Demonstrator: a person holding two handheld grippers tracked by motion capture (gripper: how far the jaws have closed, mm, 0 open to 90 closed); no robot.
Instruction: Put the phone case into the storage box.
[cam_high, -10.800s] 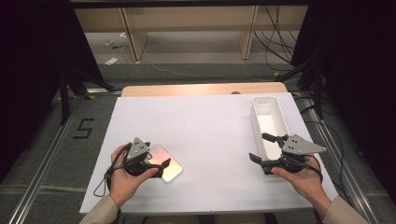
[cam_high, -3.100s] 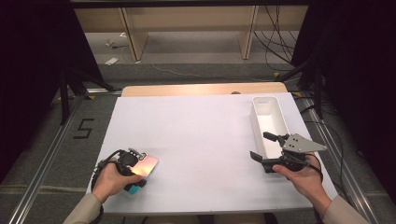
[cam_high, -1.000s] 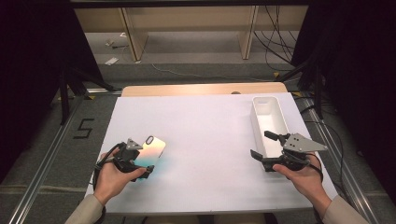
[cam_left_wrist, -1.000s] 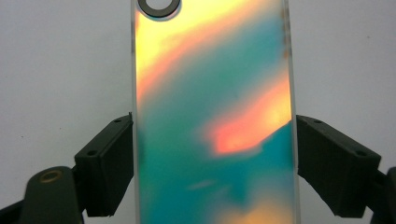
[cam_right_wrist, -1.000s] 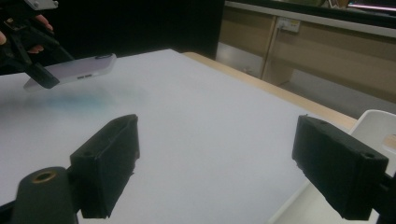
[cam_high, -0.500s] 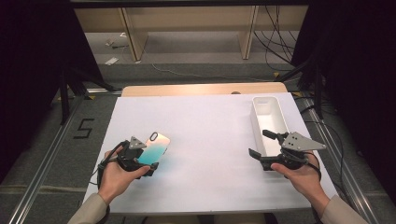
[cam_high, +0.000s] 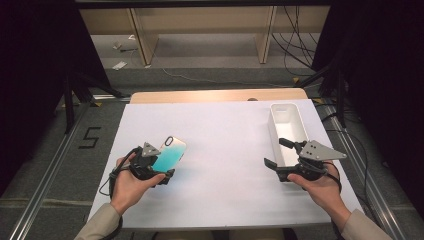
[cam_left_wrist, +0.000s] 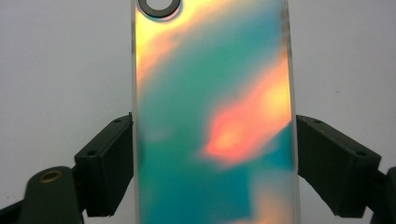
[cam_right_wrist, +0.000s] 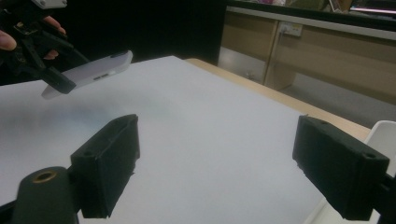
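The table (cam_high: 225, 150), covered in white, carries a long white tray (cam_high: 289, 131) at its right side, standing lengthwise and holding nothing that can be seen. Near the left front, a phone case (cam_high: 169, 154) with a shimmering teal-and-orange back is lifted off the table and tilted, camera hole pointing away from the person. The left gripper (cam_high: 156, 172) grasps the phone case across its width; in the left gripper view the phone case (cam_left_wrist: 212, 121) sits between the two black jaws, which press on its long edges. The right gripper (cam_high: 281, 159) waits with its jaws spread and nothing between them, just beside the near end of the tray.

The step in hand looks like carrying the case across to the tray. To do it well, keep the squeeze steady on both edges, since the smooth sides could slip. Hold the case clear of the table during the carry, then turn it to line up with the tray's length before lowering.
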